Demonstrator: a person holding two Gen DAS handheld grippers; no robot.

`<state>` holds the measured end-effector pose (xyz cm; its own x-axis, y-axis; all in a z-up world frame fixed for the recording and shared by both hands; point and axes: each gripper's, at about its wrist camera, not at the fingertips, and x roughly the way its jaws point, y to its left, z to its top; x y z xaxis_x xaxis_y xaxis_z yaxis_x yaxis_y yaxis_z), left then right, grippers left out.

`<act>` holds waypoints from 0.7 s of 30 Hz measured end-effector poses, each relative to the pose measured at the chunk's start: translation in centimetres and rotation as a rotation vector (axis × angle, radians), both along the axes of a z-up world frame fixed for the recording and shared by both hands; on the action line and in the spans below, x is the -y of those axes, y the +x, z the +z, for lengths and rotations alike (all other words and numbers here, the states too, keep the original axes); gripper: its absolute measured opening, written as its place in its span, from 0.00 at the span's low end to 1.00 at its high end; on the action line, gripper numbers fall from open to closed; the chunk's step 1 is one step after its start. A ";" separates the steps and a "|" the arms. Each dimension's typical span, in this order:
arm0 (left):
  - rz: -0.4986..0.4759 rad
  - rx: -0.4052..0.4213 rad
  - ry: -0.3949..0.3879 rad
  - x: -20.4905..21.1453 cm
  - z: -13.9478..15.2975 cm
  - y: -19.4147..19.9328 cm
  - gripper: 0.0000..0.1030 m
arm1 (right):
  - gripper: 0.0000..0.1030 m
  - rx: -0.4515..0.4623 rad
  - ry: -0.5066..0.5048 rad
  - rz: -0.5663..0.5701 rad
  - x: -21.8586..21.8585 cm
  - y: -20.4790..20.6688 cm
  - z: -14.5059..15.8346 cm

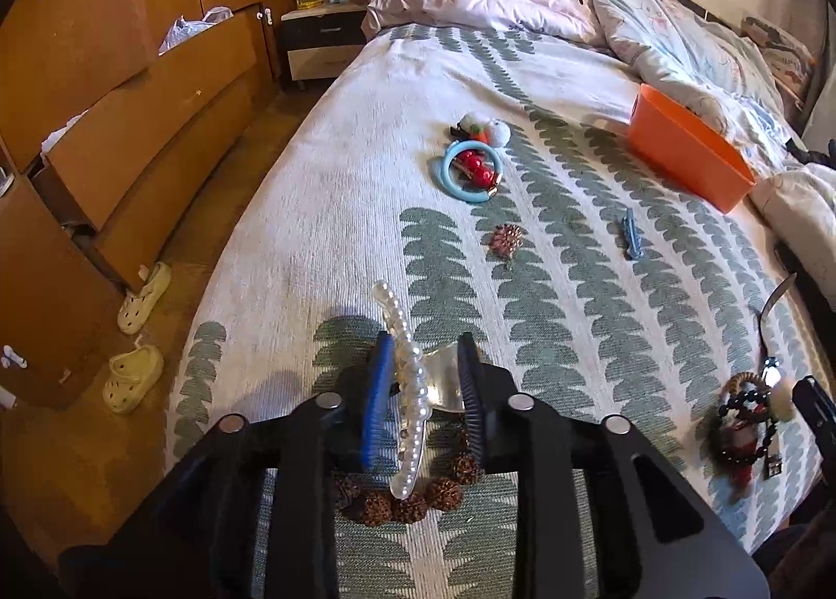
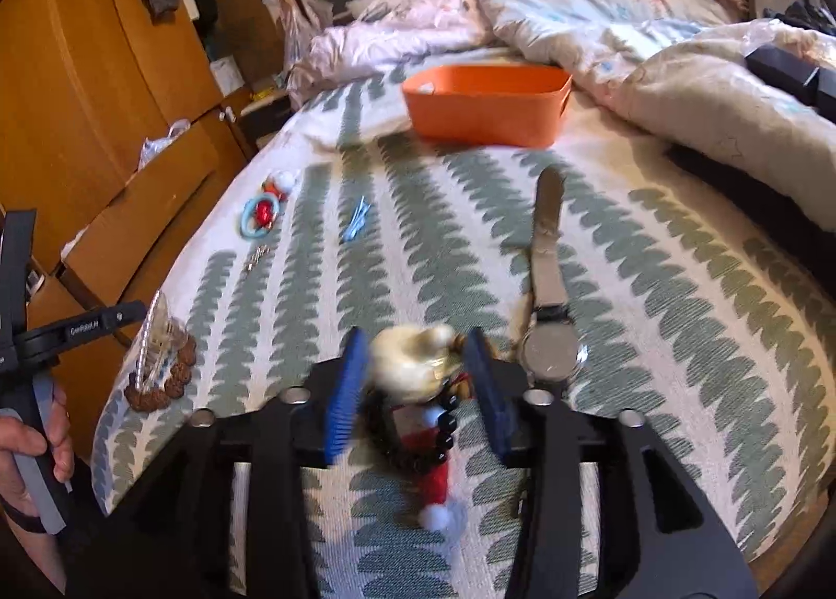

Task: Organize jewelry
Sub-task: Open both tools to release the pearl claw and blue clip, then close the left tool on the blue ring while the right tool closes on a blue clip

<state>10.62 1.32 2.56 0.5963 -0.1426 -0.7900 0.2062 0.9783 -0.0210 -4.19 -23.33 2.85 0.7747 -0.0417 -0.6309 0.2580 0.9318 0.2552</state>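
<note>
Left gripper (image 1: 426,374): jaws apart, either side of the pearl hair claw (image 1: 410,390), no clamp visible.
Pearl hair claw: between the pads, lying over the brown seed-bead bracelet (image 1: 405,497).
Right gripper (image 2: 415,369): jaws apart, cream shell-like charm (image 2: 413,361) between them; contact unclear through blur.
Dark bead string (image 2: 444,429): under the right jaws, with a red tassel (image 2: 433,486) nearer the camera.
Wristwatch (image 2: 551,356): just right of the right tongs, strap running away.
Pink brooch (image 1: 506,239): ahead of the left tongs.
Blue hair clip (image 1: 630,234): ahead, right of the brooch.
Blue ring (image 1: 470,170): farther ahead, red beads inside.
Orange bin (image 2: 486,102): farthest, on the patterned bedspread (image 2: 679,296).
</note>
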 end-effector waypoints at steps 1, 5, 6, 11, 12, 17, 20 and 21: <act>0.004 0.009 -0.005 -0.1 0.2 0.0 0.35 | 0.58 0.011 -0.010 -0.008 0.1 -0.1 0.2; 0.023 0.041 -0.017 -0.7 1.0 0.2 0.46 | 0.58 0.068 -0.011 -0.029 0.9 -0.7 1.2; 0.029 0.046 -0.016 -0.8 1.2 0.3 0.50 | 0.58 0.079 -0.001 -0.027 1.2 -0.5 1.5; 0.053 0.064 -0.012 -1.3 1.9 1.6 0.55 | 0.58 0.079 0.062 0.034 1.1 2.2 2.9; 0.053 0.064 -0.011 -1.4 2.0 2.0 0.56 | 0.58 0.078 0.079 0.053 1.0 2.9 3.2; 0.045 0.075 0.002 -1.1 3.1 4.4 0.61 | 0.58 0.019 0.048 0.137 -1.4 7.6 3.9; 0.030 0.052 -0.006 -0.5 3.0 6.1 0.66 | 0.58 -0.023 0.042 0.171 -2.4 10.6 3.7; 0.025 0.039 -0.004 -0.3 2.9 6.7 0.66 | 0.58 -0.036 0.048 0.178 -2.5 11.6 3.6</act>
